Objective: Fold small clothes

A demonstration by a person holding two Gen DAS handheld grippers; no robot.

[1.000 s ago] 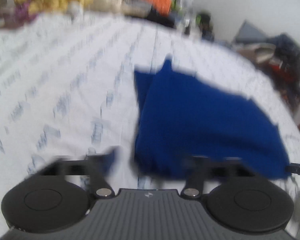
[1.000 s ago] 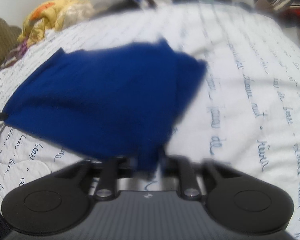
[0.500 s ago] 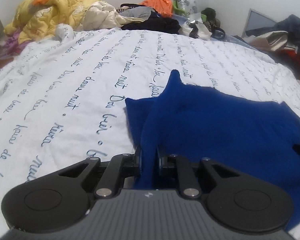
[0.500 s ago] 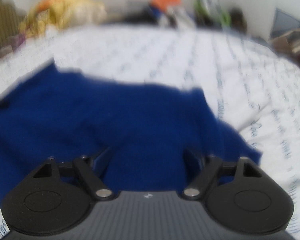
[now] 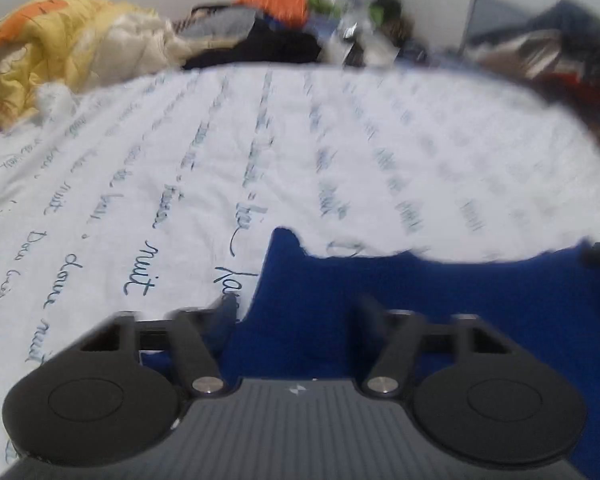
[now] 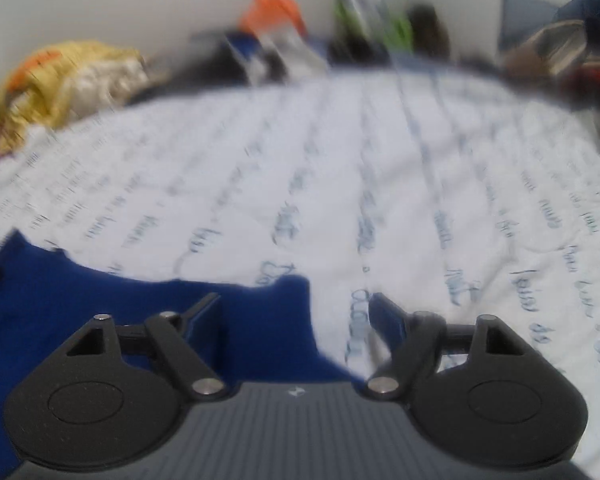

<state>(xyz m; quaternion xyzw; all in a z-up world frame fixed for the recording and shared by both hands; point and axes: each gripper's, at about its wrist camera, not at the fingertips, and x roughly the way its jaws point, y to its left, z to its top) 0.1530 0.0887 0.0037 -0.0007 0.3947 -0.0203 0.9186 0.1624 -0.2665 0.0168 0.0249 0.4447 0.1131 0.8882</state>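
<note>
Since half a second ago, when my left gripper [image 5: 296, 308] was pinched on a fold of the blue garment [image 5: 440, 300], its jaws are now spread and opening, cloth lying between them but not clamped. My right gripper [image 6: 296, 312] is closing, jaws still apart, with the garment's right corner between them, unpressed. I read that as a fold just laid down and a re-grip starting. Garment lies flat on the near part of the white script-print bedsheet [image 5: 260, 152], low in both views. Left view shows the garment's pointed left corner and the other gripper's tip at far right; right view shows the bare sheet right of the cloth. Both frames blurred.
</note>
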